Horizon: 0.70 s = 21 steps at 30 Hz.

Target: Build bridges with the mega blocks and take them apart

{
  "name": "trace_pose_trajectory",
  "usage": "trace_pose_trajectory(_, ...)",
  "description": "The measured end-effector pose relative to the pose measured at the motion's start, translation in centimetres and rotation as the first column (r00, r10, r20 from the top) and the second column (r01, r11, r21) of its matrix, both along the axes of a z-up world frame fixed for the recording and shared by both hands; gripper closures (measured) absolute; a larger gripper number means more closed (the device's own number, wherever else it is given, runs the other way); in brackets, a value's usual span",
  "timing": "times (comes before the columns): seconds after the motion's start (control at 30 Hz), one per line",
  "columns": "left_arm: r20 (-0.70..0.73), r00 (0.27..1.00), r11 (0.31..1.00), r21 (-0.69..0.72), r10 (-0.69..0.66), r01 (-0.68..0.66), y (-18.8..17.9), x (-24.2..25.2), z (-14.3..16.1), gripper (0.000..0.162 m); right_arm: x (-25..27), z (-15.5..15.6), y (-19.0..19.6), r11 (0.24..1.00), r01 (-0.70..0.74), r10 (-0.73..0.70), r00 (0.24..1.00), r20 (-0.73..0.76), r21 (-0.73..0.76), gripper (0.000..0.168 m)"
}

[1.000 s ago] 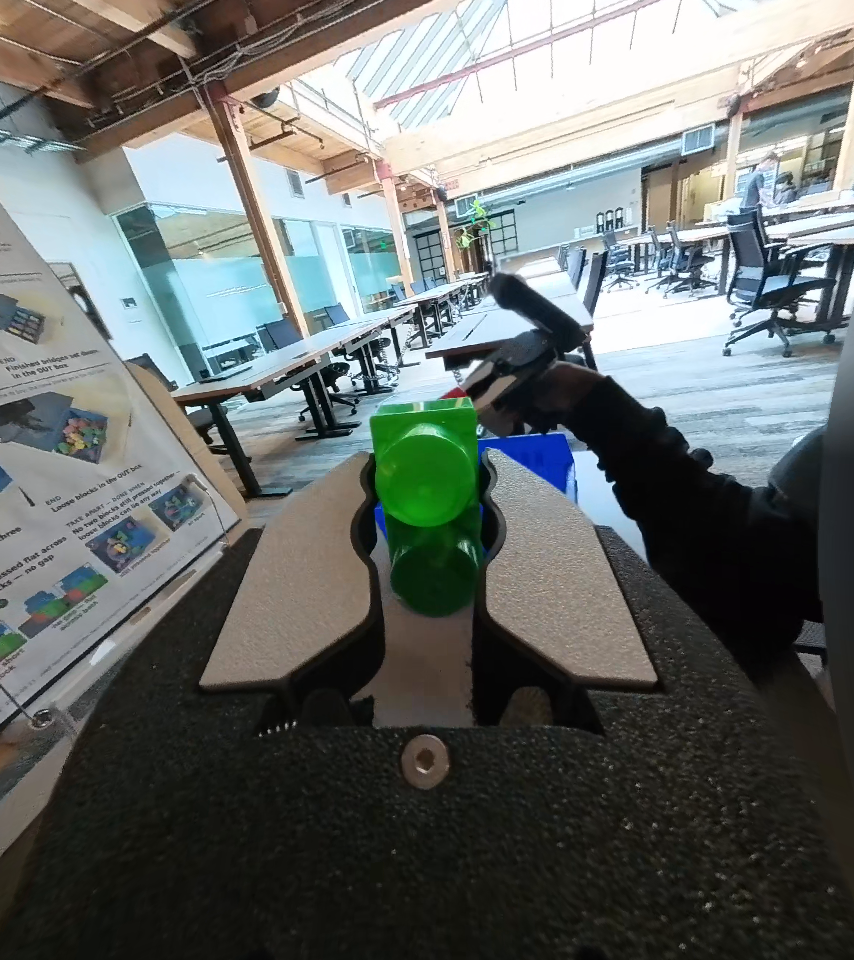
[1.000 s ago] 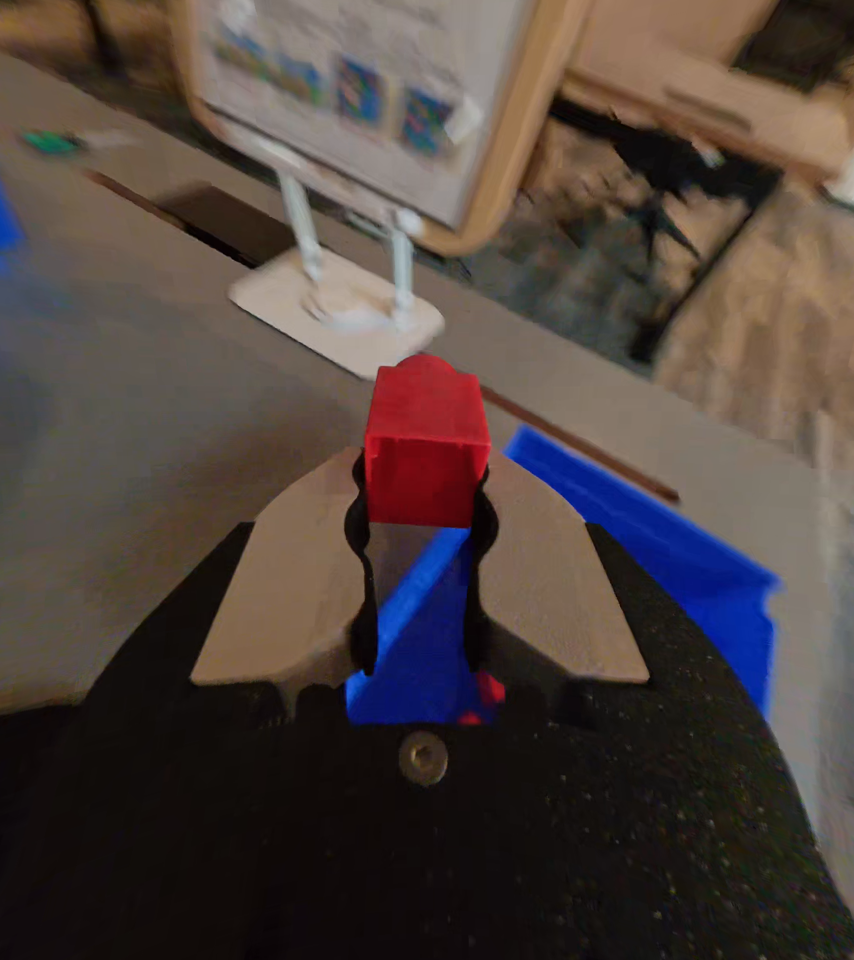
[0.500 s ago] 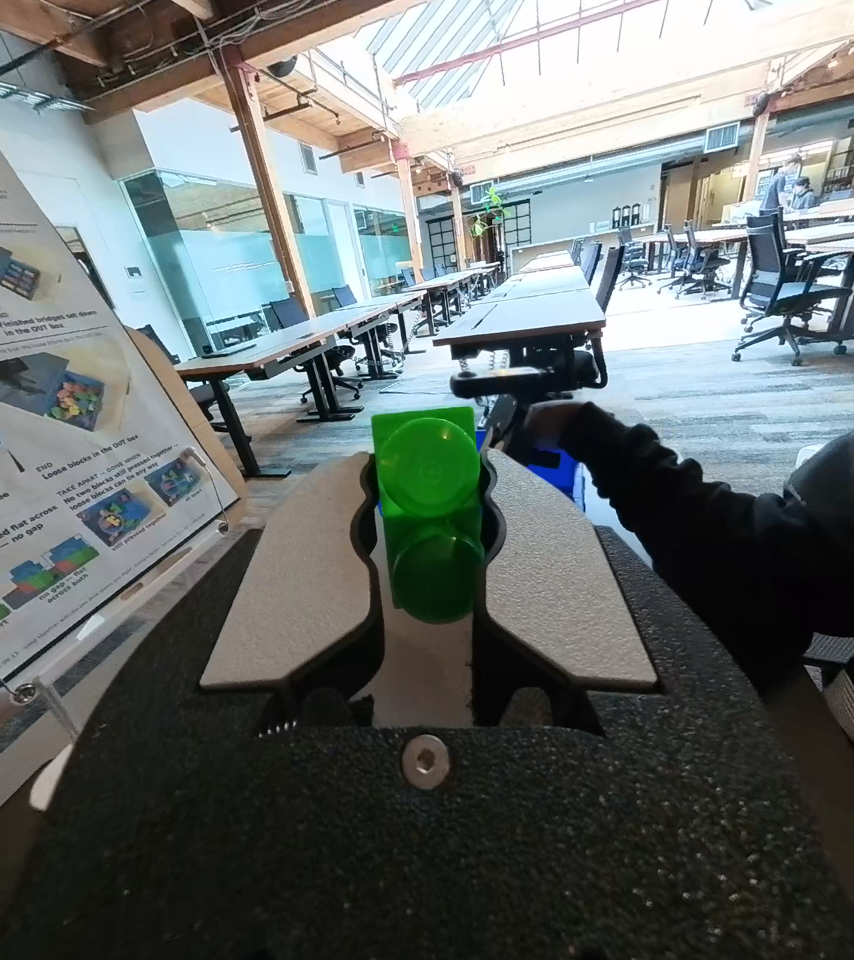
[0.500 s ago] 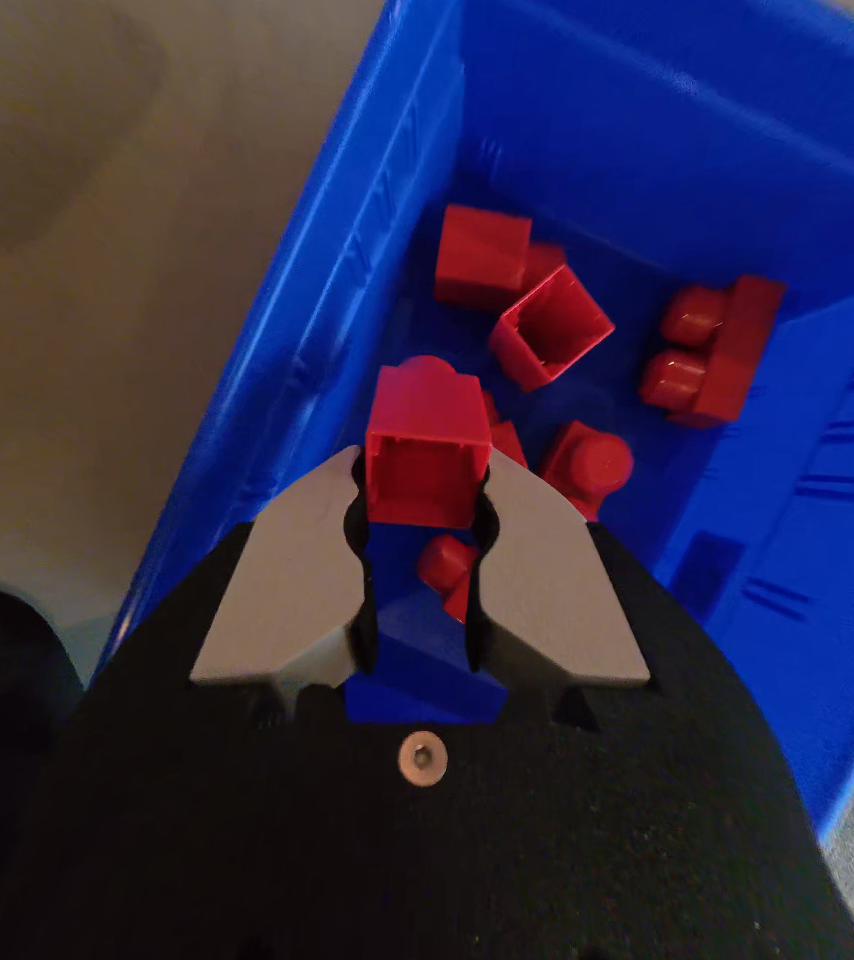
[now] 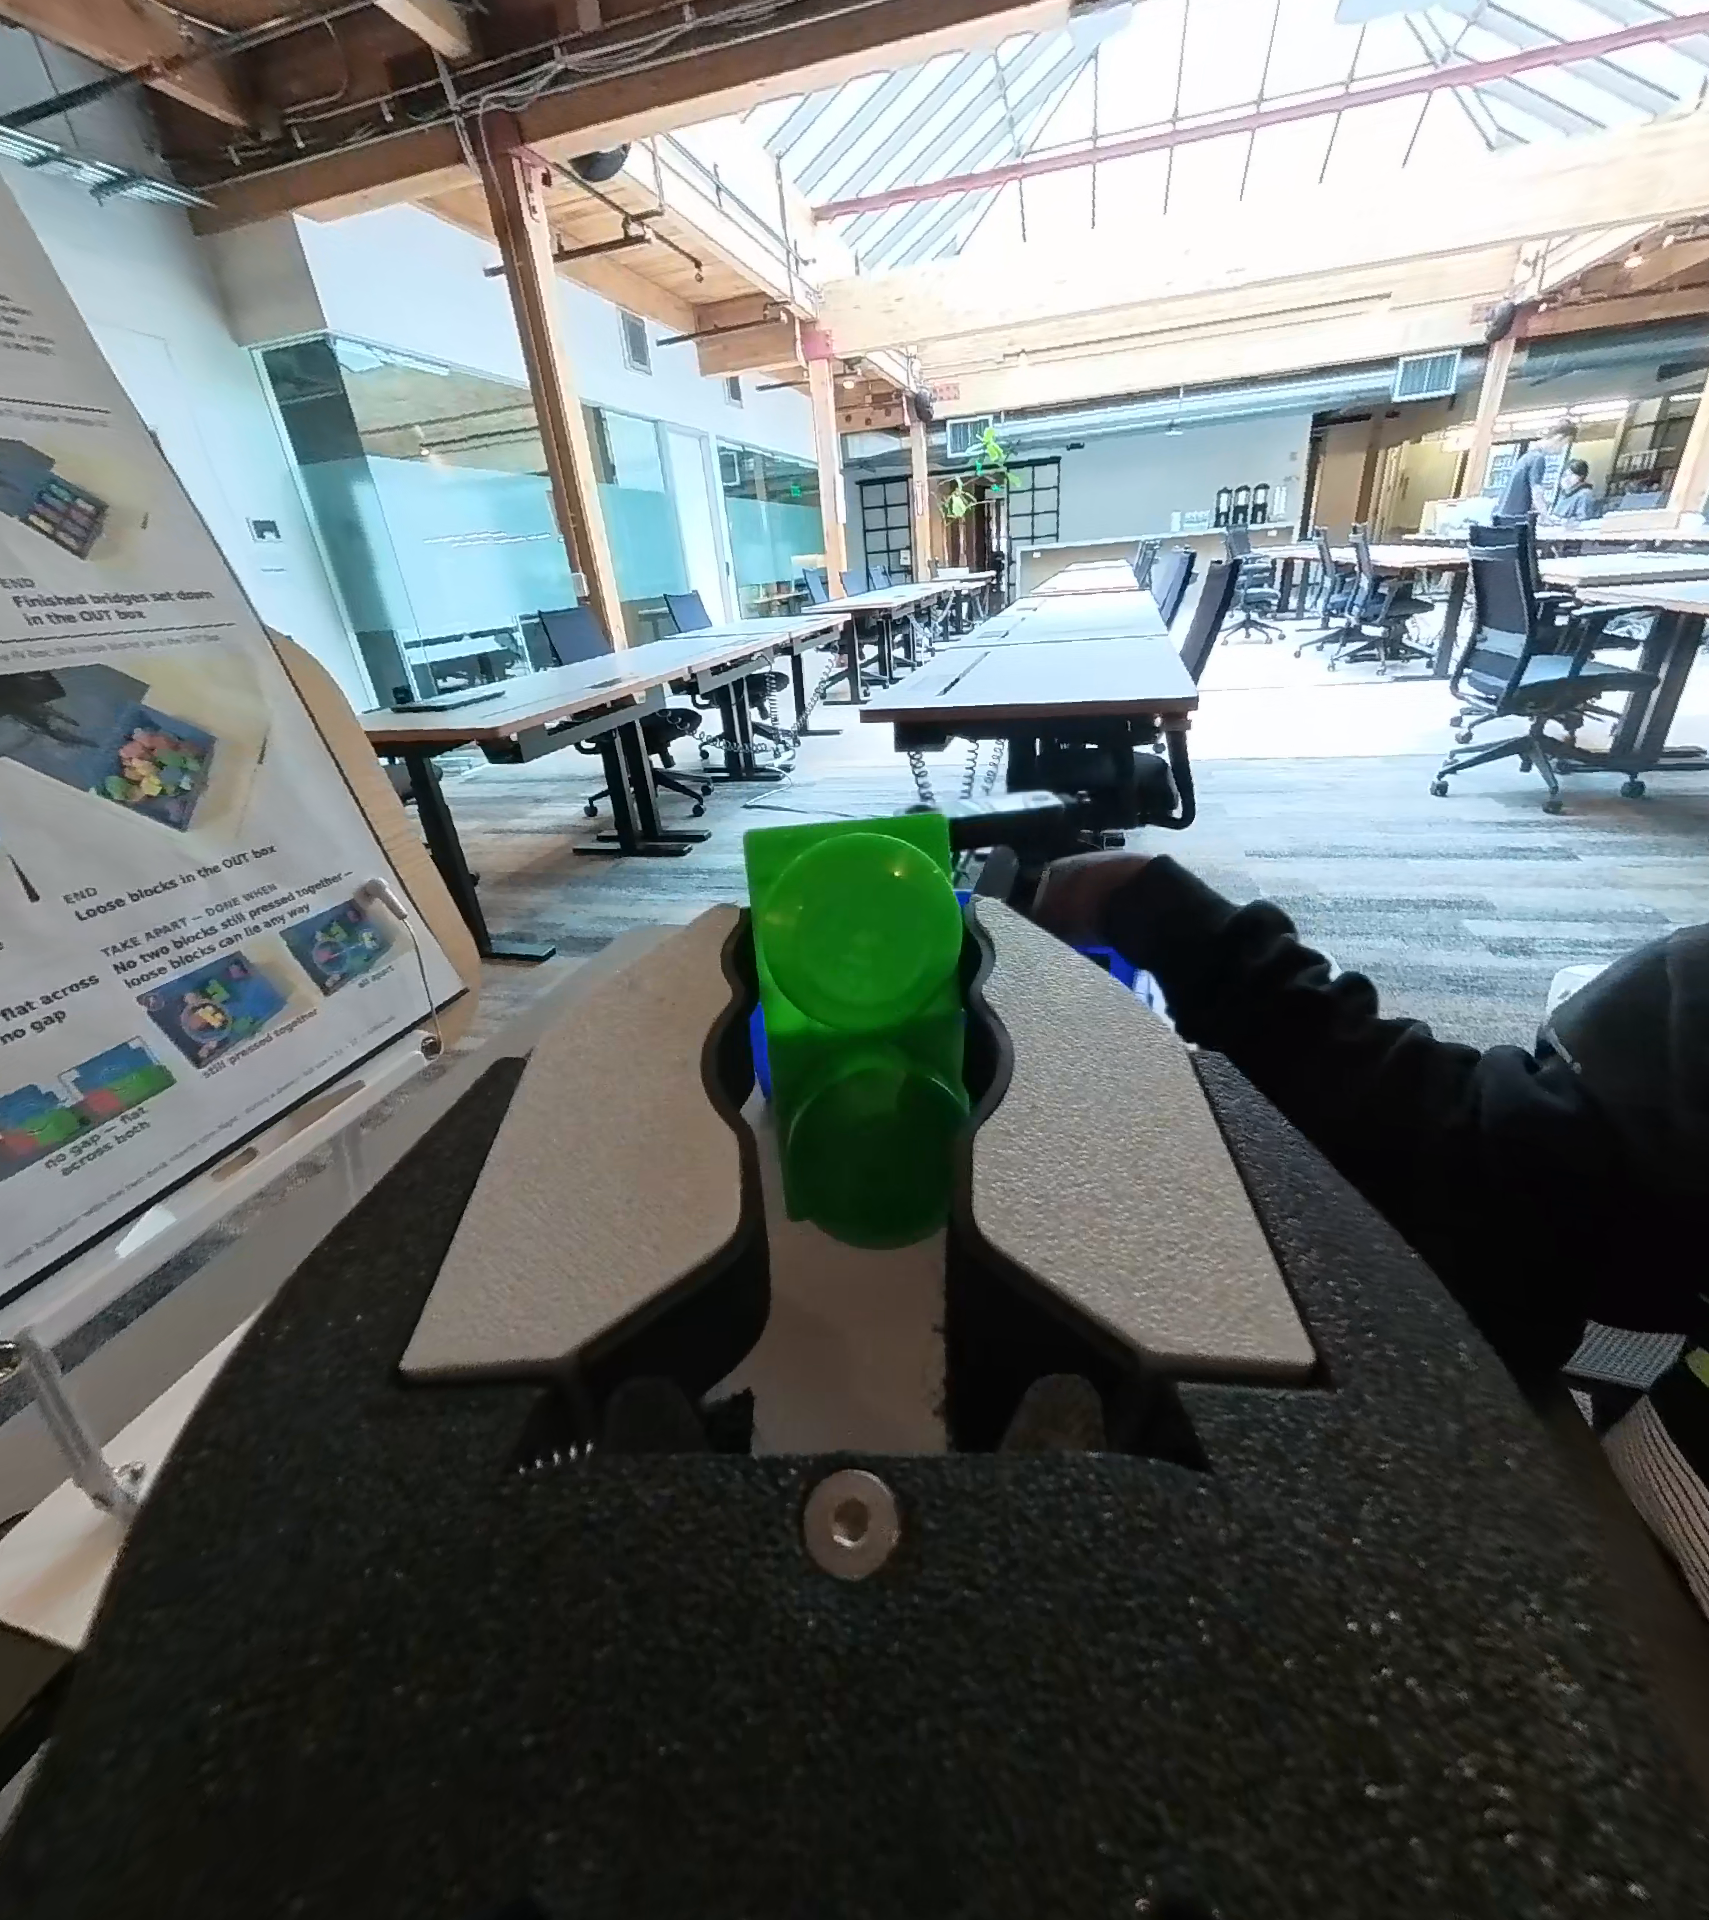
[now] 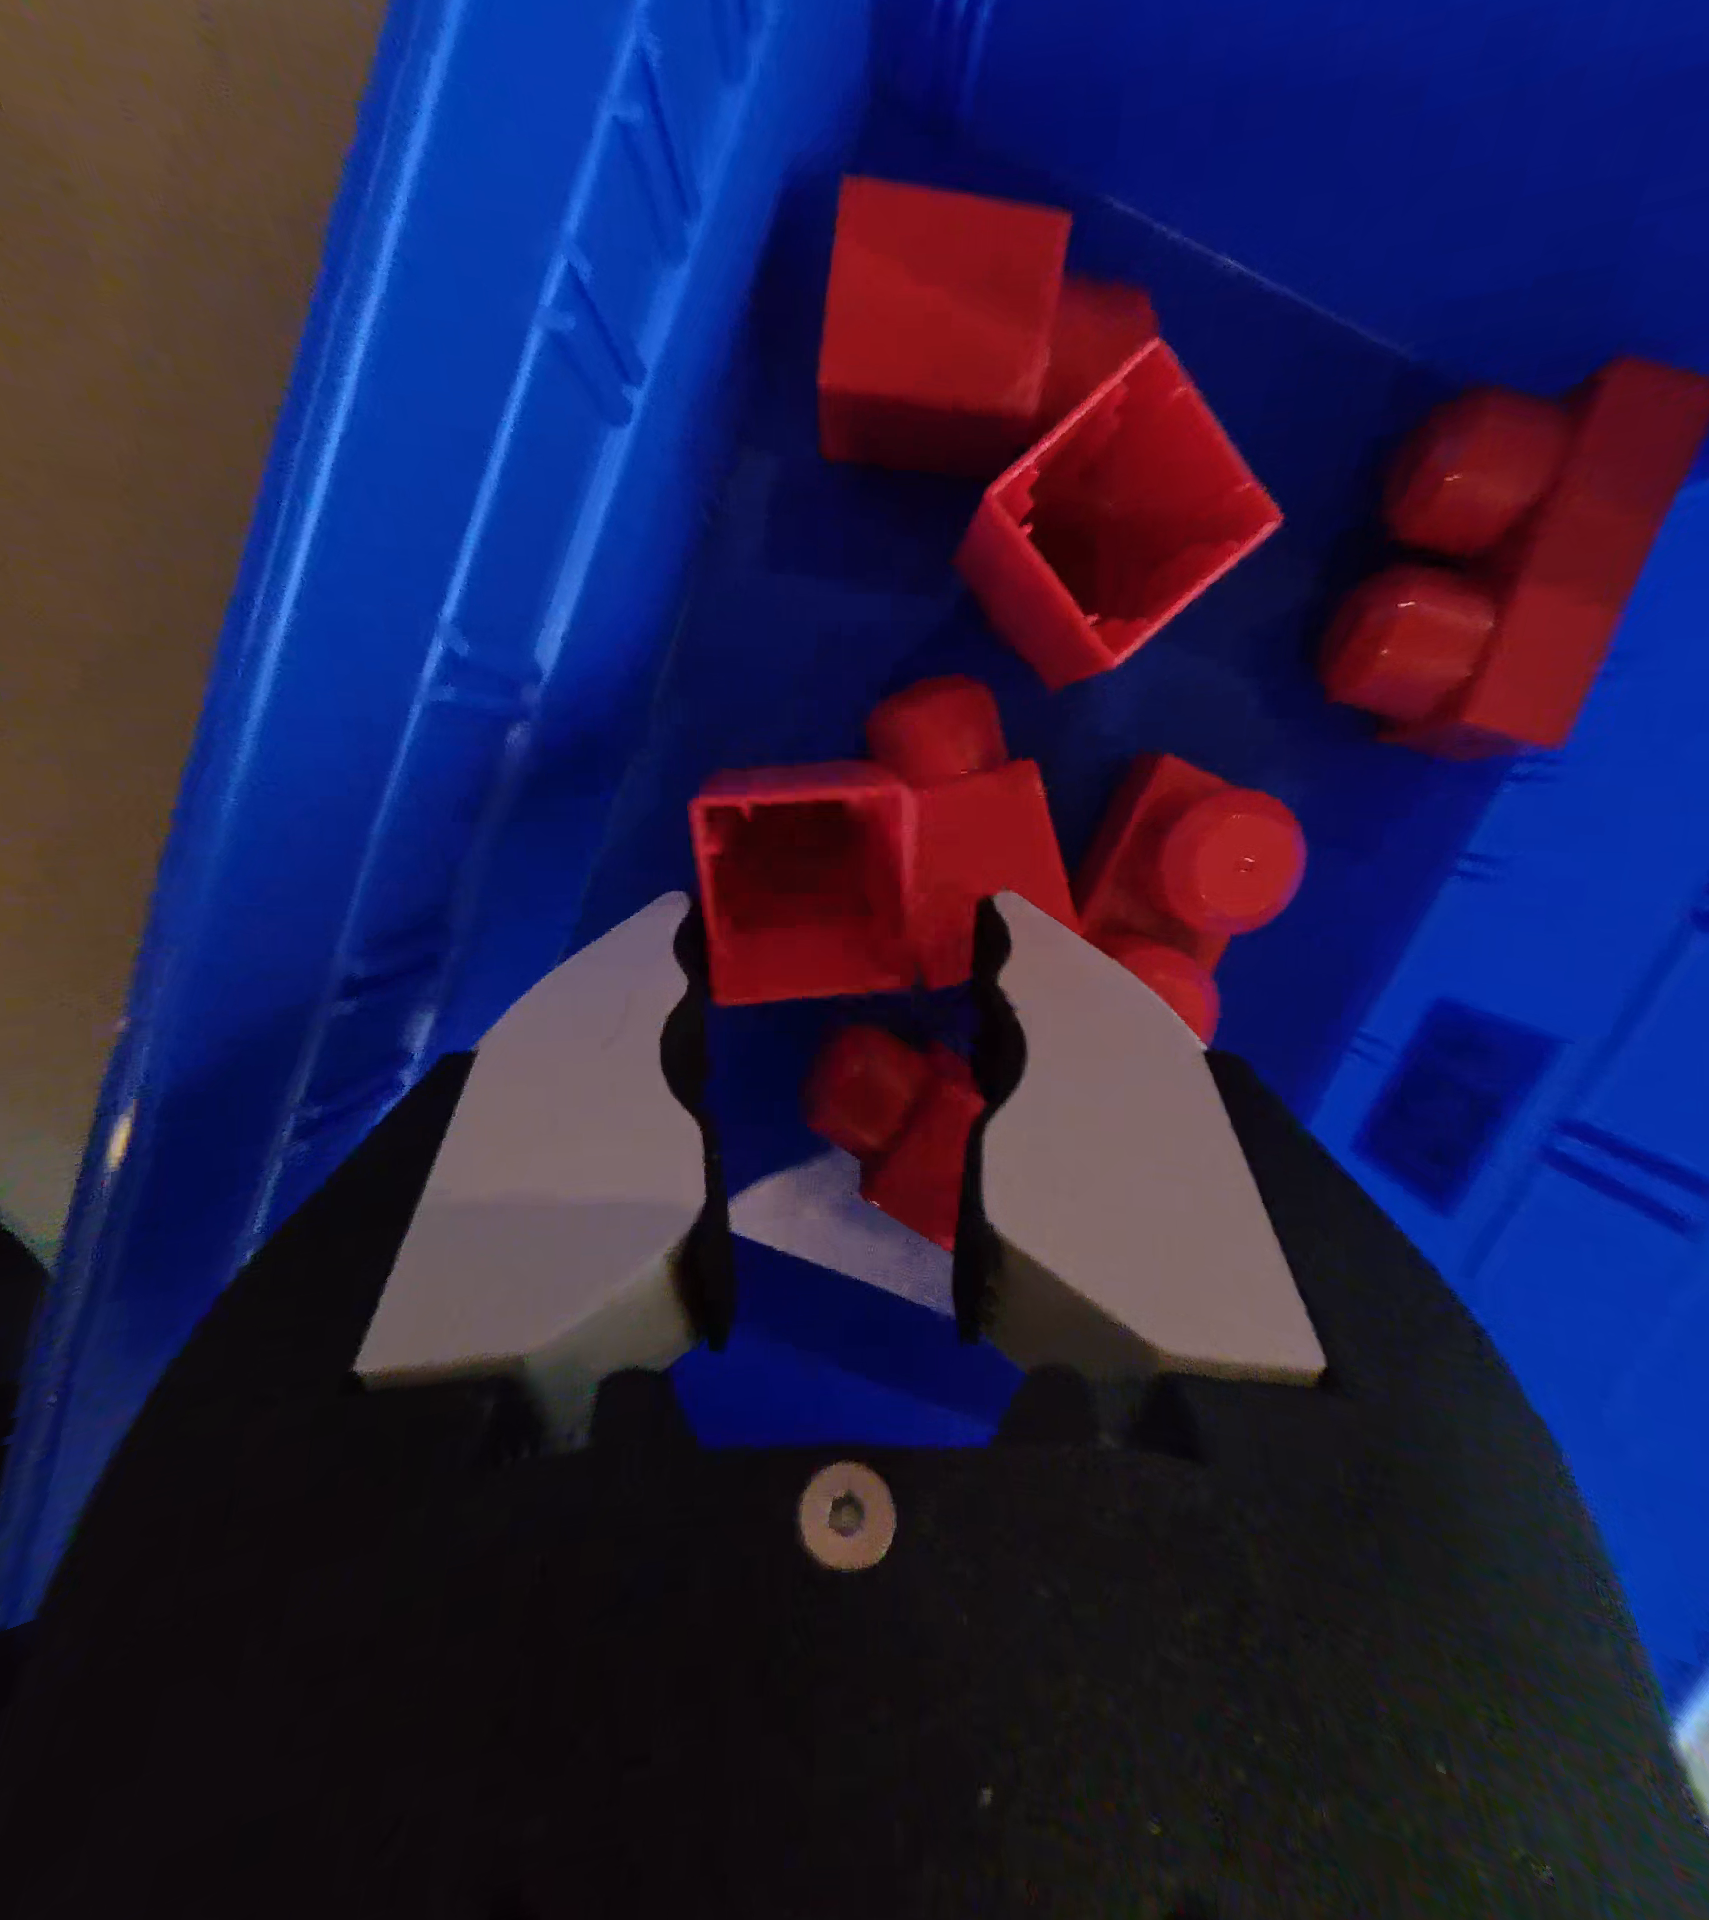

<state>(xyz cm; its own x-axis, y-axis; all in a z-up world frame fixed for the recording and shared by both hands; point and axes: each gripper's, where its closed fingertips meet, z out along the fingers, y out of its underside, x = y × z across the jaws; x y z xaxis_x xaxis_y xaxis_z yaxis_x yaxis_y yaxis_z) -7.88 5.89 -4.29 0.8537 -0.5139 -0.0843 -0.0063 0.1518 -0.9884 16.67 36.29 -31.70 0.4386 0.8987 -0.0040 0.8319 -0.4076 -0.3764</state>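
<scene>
Two grippers are at work: my left gripper is clamped on a green two-stud block, held up in the air beside the standing instruction sheet, with its studs facing my camera. My right gripper hangs over the blue bin, fingers parted and gripping nothing, while a red block sits just beyond their tips among several other loose red blocks on the bin floor.
</scene>
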Motion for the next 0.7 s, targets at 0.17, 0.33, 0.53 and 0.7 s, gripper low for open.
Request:
trace_pose_trajectory(0.17, 0.017, 1.0, 1.0, 0.01, -0.011, 0.011, -0.2, -0.2, 0.2, 0.125, -0.3, 3.5, 1.0, 0.988, 0.021, -0.01, 0.998, -0.069, 0.156, 0.114)
trace_pose_trajectory(0.33, 0.061, 0.996, 0.998, 0.029, -0.066, 0.064, -0.6, 0.1, 0.7, 0.125, -2.6, 9.9, -0.8, 0.918, -0.086, 0.148, 0.98, -0.133, 0.387, 0.113)
trace_pose_trajectory(0.53, 0.092, 0.988, 0.992, 0.045, -0.12, 0.117, -0.9, 0.8, 1.1, 0.125, -11.6, 21.6, -11.6, 0.761, -0.243, 0.608, 0.591, -0.53, 0.602, 0.119)
trace_pose_trajectory(0.7, 0.101, 0.979, 0.983, 0.053, -0.178, 0.173, -1.1, 2.1, 1.3, 0.125, -15.4, 26.9, -23.3, 0.672, -0.476, 0.666, 0.052, -0.744, 0.567, 0.122)
